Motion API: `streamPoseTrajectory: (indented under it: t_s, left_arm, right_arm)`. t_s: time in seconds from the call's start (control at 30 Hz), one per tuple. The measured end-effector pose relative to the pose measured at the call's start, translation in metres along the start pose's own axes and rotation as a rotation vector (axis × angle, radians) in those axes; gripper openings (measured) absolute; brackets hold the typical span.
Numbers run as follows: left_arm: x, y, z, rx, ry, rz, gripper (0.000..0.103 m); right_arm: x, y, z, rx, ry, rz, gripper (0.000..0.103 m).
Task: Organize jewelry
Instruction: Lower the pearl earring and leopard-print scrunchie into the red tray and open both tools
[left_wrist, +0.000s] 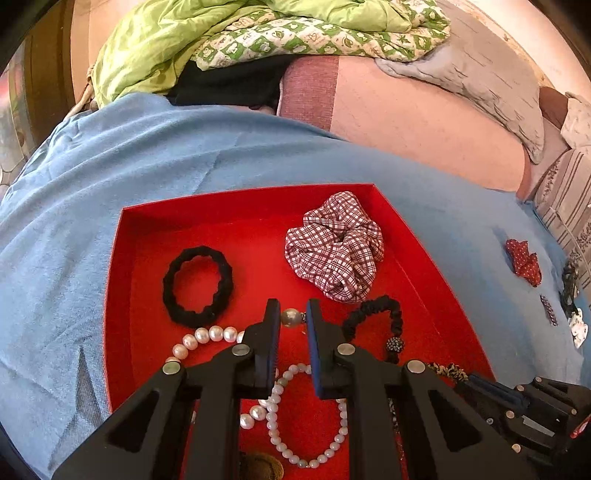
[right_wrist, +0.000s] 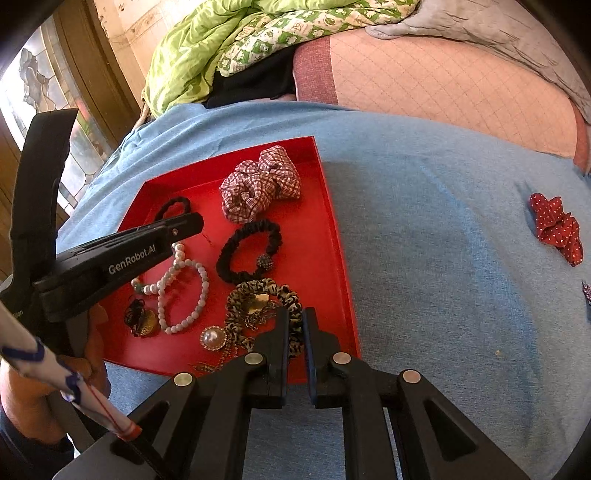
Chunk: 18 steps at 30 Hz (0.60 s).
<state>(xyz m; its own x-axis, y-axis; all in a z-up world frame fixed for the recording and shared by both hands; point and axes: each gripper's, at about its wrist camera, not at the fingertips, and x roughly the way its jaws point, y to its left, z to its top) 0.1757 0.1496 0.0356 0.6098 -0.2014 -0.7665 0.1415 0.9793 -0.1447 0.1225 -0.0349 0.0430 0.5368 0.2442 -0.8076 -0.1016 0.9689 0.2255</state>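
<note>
A red tray (left_wrist: 122, 295) was seen resting on a blue cloth (left_wrist: 110, 166) spread over a bed. In the left wrist view, the left gripper (left_wrist: 293, 317) was held low over the tray, its jaws set narrowly apart with a large grey bead (left_wrist: 291, 316) lying between the tips; whether the bead was actually pinched could not be told. White pearl strands (left_wrist: 207, 338) were draped beneath and beside the fingers. A black hair tie (left_wrist: 197, 286) and a checked scrunchie (left_wrist: 334, 245) were lying farther back in the tray, and a thinner black scrunchie with a beaded ball (left_wrist: 373, 321) was placed to the right.

By the right wrist view, items hidden in the other view were revealed: a leopard-print scrunchie (right_wrist: 258, 299) with a gold pendant (right_wrist: 258, 301) on it, a pearl brooch (right_wrist: 213, 338) and a small gold disc (right_wrist: 146, 321) near the tray's front edge. The right gripper (right_wrist: 295, 325) was positioned at the tray's near right corner, its jaws only slightly parted, just over the leopard-print scrunchie; contact could not be confirmed.

Outside the tray, a red polka-dot scrunchie (right_wrist: 556, 227) was left on the cloth, well apart to the right. Only in the left wrist view were a few small clips (left_wrist: 570, 314) shown beyond it. A green quilt (right_wrist: 229, 40) was heaped at the back.
</note>
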Motion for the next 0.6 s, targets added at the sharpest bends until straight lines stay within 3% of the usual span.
streamPoseTrajectory:
  t_s: [0.13,0.33,0.4,0.47,0.6]
  left_arm:
    - [-0.002,-0.001,0.0,0.011,-0.012,0.019,0.034]
    - [-0.004,-0.002,0.0,0.019,-0.017,0.025,0.037]
    - [-0.006,-0.003,0.0,0.021,-0.02,0.029,0.038]
    - [-0.008,-0.004,0.0,0.023,-0.026,0.034,0.04]
    - [-0.011,-0.004,0.001,0.026,-0.035,0.038,0.041]
  right_arm:
    - [-0.001,0.0,0.0,0.0,-0.001,0.004,0.01]
    - [-0.001,0.001,0.0,-0.005,-0.001,0.004,0.011]
    - [-0.002,0.001,0.0,-0.001,-0.002,0.008,0.014]
    - [-0.004,0.001,0.0,0.001,-0.009,0.008,0.024]
    - [-0.008,0.002,0.001,0.0,-0.026,0.011,0.027]
